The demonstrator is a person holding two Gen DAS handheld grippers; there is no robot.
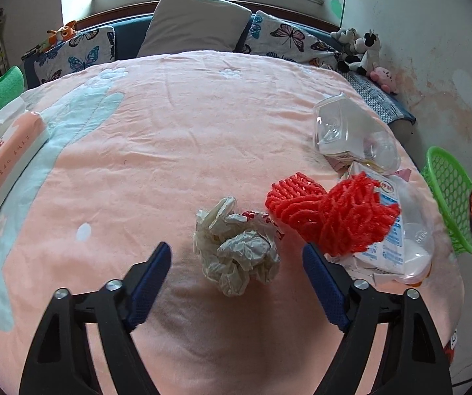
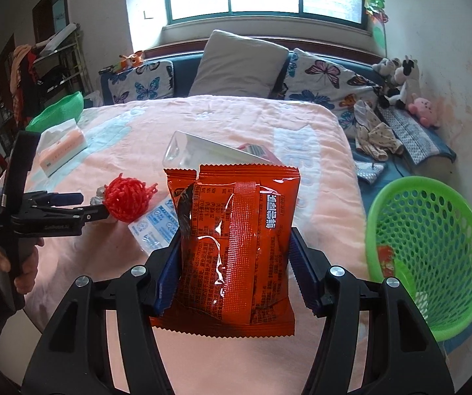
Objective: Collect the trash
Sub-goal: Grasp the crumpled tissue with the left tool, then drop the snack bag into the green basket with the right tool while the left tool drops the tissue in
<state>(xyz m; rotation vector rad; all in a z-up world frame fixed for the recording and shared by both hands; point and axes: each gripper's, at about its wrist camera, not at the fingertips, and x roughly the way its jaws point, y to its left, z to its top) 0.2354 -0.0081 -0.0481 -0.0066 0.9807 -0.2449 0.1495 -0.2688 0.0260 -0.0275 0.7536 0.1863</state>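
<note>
The right gripper (image 2: 234, 263) clamps a glossy red snack packet (image 2: 236, 247) between its ribbed blue fingers (image 2: 166, 279); the packet's crimped, zigzag edges stand upright and hide much of the bed (image 2: 318, 177) behind it, including most of a clear plastic container (image 2: 186, 151) whose lower part is cut off from sight. To the right of these fingers sits a green perforated plastic basket (image 2: 433, 247), holding something red and something pale that are hard to make out through the mesh.

The left gripper (image 1: 236, 260) is spread wide with nothing held. Just ahead, between its fingers, a crumpled wad of off-white wrapper paper (image 1: 239, 256) lies on the pink bedspread (image 1: 170, 131). Ahead of the right finger lies a red foam fruit net (image 1: 328, 214), knobbly and bunched, partly covering a white printed plastic bag (image 1: 390, 230). Beyond it lies a transparent clamshell box (image 1: 344, 128). Far left of the fingers rests a pink tissue pack (image 1: 9, 158), its near end cut by the frame.
</note>
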